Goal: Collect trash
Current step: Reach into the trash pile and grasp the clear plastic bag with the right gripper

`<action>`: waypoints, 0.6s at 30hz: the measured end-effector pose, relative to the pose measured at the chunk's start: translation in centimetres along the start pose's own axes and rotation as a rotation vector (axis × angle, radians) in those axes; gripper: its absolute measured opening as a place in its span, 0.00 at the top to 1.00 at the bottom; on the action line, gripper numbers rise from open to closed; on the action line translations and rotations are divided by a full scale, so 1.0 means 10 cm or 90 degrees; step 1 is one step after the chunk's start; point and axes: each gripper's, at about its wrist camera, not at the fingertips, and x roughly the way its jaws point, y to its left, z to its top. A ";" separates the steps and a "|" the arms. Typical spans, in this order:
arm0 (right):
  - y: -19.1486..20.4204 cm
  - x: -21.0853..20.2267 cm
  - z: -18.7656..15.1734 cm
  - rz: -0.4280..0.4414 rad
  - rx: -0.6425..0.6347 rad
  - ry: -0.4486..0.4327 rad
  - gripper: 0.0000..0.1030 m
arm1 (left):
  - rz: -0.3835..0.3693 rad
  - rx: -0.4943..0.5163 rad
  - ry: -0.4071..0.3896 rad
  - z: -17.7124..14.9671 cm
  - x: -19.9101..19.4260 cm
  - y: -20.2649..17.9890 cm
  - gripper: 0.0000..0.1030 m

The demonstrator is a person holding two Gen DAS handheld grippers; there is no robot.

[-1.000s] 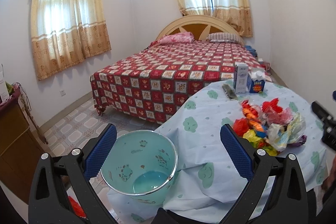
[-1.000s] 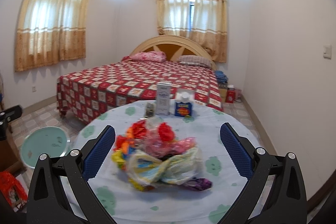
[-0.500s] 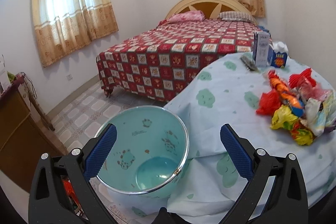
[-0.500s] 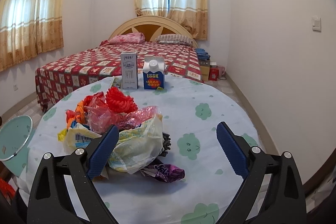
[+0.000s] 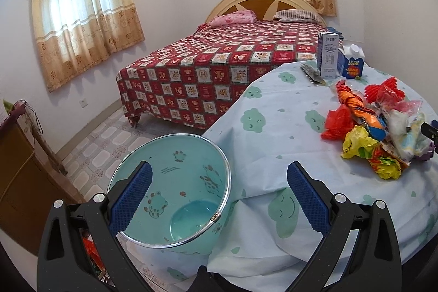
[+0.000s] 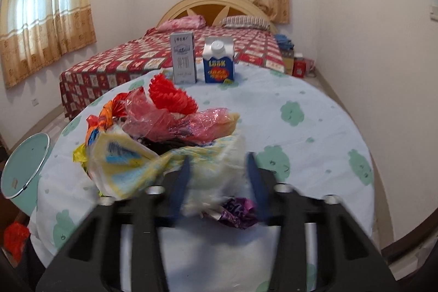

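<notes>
A heap of crumpled wrappers and bags (image 5: 377,127) lies on the round table (image 6: 301,133). My right gripper (image 6: 217,177) is at the heap's near side, blurred, its jaws closing. The end of a pale yellow-and-white wrapper (image 6: 131,168) fills the gap and reaches both pads. A purple wrapper (image 6: 238,210) lies just under the fingers. A teal bin (image 5: 189,168) stands on the floor against the table's left edge, with nothing inside. My left gripper (image 5: 219,199) hangs open above the bin's rim and the draped cloth, holding nothing.
A tall grey carton (image 6: 183,58) and a blue carton (image 6: 219,62) stand at the table's far edge, with a dark flat packet (image 5: 312,73) beside them. Behind is a bed with a red quilt (image 5: 219,67). A wooden cabinet (image 5: 16,177) stands at the left.
The right gripper came down and forward onto the heap, and its wide jaws narrowed around the pale wrapper. The left gripper sank closer to the bin.
</notes>
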 end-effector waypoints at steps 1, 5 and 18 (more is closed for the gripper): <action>0.01 0.00 0.00 0.008 -0.002 0.004 0.77 | 0.000 0.001 0.000 0.00 0.00 -0.01 0.06; 0.05 -0.04 -0.01 0.031 -0.004 0.010 0.88 | -0.001 0.002 -0.001 0.00 -0.01 -0.03 0.06; 0.08 -0.65 0.27 0.084 0.016 -0.081 0.92 | -0.015 -0.002 -0.010 0.10 -0.04 -0.14 0.06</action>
